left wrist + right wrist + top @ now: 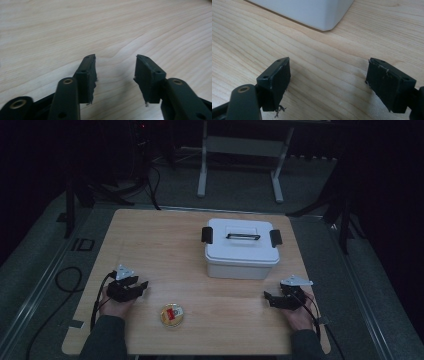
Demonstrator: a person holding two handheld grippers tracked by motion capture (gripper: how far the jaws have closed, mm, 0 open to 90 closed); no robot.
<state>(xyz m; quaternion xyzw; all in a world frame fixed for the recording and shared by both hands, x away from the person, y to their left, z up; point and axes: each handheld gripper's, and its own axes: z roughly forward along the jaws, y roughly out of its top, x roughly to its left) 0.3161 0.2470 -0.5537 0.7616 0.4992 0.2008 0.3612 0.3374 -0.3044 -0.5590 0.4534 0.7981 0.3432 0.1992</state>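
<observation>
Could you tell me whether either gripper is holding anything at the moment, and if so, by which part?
Nothing is held. The left gripper and the right gripper both stand open over bare table, apart from the white box and the small round tin.

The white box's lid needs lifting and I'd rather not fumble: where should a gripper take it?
Grip the dark bar handle in the middle of the white box's lid, coming straight down from above. It lies flat along the lid, so the jaws should close across its narrow width.
</observation>
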